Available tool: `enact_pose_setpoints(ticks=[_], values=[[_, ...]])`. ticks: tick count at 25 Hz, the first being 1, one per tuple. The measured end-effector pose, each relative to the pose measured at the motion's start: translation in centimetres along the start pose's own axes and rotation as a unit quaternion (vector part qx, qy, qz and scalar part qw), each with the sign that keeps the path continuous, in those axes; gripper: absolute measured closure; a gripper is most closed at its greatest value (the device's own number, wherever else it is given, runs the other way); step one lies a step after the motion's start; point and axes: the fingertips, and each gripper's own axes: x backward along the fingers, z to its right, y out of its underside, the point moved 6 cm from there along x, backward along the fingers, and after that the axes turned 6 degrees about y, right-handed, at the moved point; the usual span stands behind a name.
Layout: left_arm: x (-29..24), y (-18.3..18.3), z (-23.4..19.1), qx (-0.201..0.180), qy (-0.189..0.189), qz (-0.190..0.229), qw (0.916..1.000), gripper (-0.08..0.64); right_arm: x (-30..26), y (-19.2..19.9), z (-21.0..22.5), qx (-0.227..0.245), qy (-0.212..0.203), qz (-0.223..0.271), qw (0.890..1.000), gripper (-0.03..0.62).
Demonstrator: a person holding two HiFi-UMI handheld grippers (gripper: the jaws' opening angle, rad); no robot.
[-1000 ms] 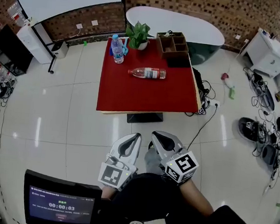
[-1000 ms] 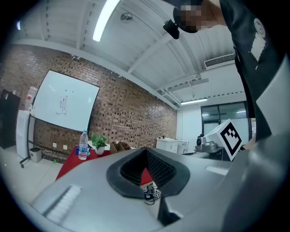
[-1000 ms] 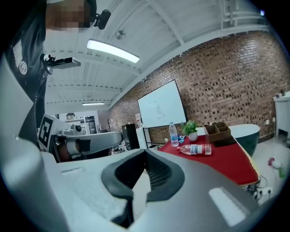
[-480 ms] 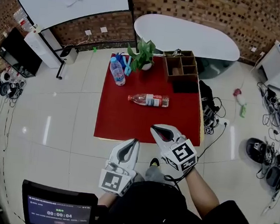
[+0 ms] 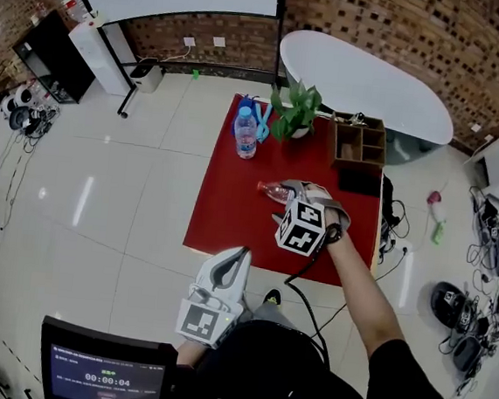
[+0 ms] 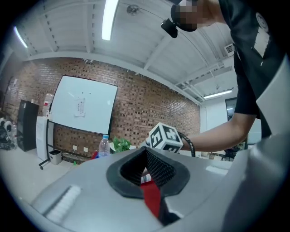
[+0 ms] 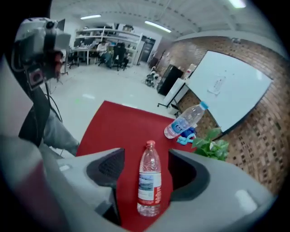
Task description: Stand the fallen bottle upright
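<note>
The fallen clear bottle [image 7: 148,179], red cap and red-white label, lies on its side on the red table [image 5: 231,210]. My right gripper [image 7: 147,168] points down over it with a jaw on each side. The jaws are opening and the pads do not touch the bottle. In the head view the right gripper [image 5: 289,200] and its marker cube cover most of the bottle [image 5: 272,189]. My left gripper [image 5: 242,255] hangs level at the table's near edge, shut and empty. In its own view the left gripper [image 6: 146,152] faces the right gripper's cube.
A second bottle [image 5: 245,132] with a blue cap stands upright at the table's far left, next to a blue object [image 7: 186,136]. A potted plant [image 5: 297,111] and a wooden organiser [image 5: 358,148] stand along the far edge. Cables and gear lie on the floor at right.
My right gripper swung forward from in front of my body to over the fallen bottle, rolled, and its jaws opened. The left gripper and I came closer to the table.
</note>
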Motion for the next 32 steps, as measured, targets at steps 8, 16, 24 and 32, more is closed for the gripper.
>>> enact_pose_setpoints(ticks=[8, 16, 24, 32], values=[[3.9, -0.1, -5.7, 0.027, -0.086, -0.005, 0.9959, 0.554, -14.0, 1.6, -0.2, 0.115, -0.061, -0.180, 0.975, 0.301], [4.8, 0.1, -6.8, 0.030, -0.092, -0.002, 0.9953, 0.554, -12.9, 1.2, 0.3, 0.061, -0.033, -0.159, 0.985, 0.302], [2.4, -0.6, -5.0, 0.009, -0.028, -0.005, 0.9995, 0.554, 0.5, 0.9, 5.4, -0.294, 0.075, 0.153, 0.941, 0.302], [0.5, -0.7, -3.0, 0.001, 0.003, -0.020, 0.9998, 0.554, 1.8, 2.9, 2.3, -0.306, 0.104, 0.204, 0.924, 0.301]])
